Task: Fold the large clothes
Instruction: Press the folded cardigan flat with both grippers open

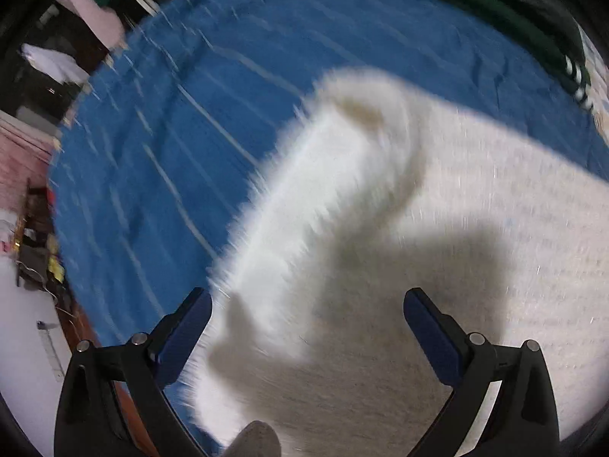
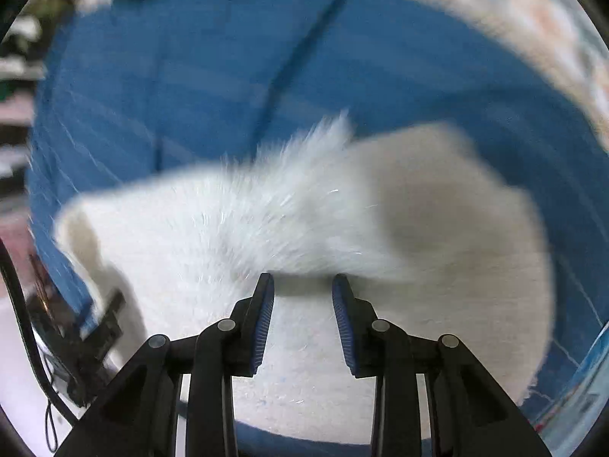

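A large white fluffy garment (image 1: pixel 437 228) lies on a blue sheet (image 1: pixel 190 114). A furry folded strip (image 1: pixel 304 209) runs along its left edge in the left wrist view. My left gripper (image 1: pixel 307 301) is wide open just above the garment, holding nothing. In the right wrist view the same garment (image 2: pixel 266 228) fills the middle, with a furry flap (image 2: pixel 304 190) folded over it. My right gripper (image 2: pixel 303 282) is partly open with its tips at the edge of that flap, gripping nothing. Both views are motion-blurred.
The blue sheet (image 2: pixel 228 76) covers the whole work surface. Dark green cloth (image 1: pixel 495 0) lies at the far edge. Room clutter and floor show past the left edge (image 1: pixel 34 228). A dark cable and stand (image 2: pixel 87 342) sit at the lower left of the right view.
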